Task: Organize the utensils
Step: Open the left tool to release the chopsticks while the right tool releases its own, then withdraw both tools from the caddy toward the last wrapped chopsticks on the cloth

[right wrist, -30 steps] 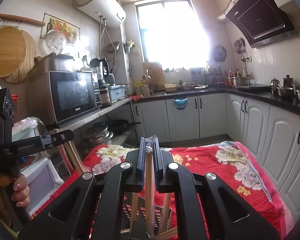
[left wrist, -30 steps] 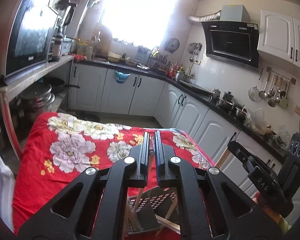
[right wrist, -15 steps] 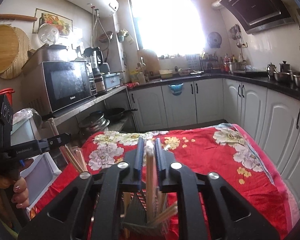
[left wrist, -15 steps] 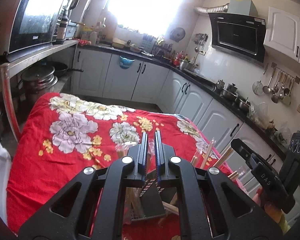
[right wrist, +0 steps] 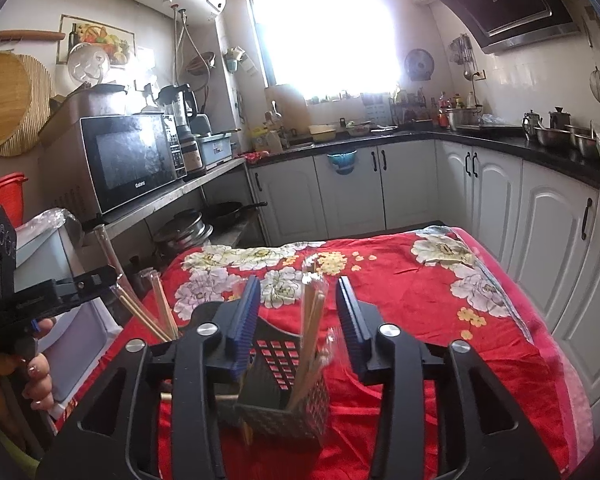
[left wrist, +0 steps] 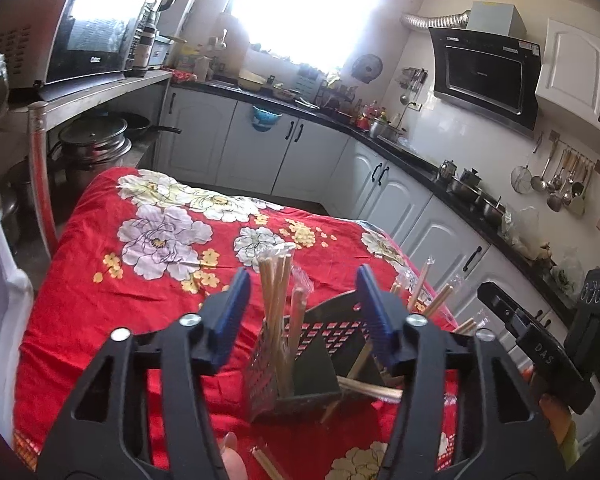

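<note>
2 grippers just opened: left gripper [left wrist: 300, 314] and right gripper [right wrist: 298, 318] both released, wrapped chopsticks [right wrist: 310, 332] standing loose between the jaws. Chopsticks sit in the black perforated holder [left wrist: 300, 364] at the red floral table's [left wrist: 112, 280] near edge.

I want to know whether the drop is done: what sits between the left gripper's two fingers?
In the left wrist view, wrapped chopsticks stand in the black holder, loose between the open left gripper pads.

My perforated holder [left wrist: 300, 364] stands on the table [left wrist: 100, 280] at its near edge — wrapped chopsticks [left wrist: 276, 300] upright in its left compartment, another pair [right wrist: 310, 340] in the right; loose chopsticks [left wrist: 266, 460] lie before it.
</note>
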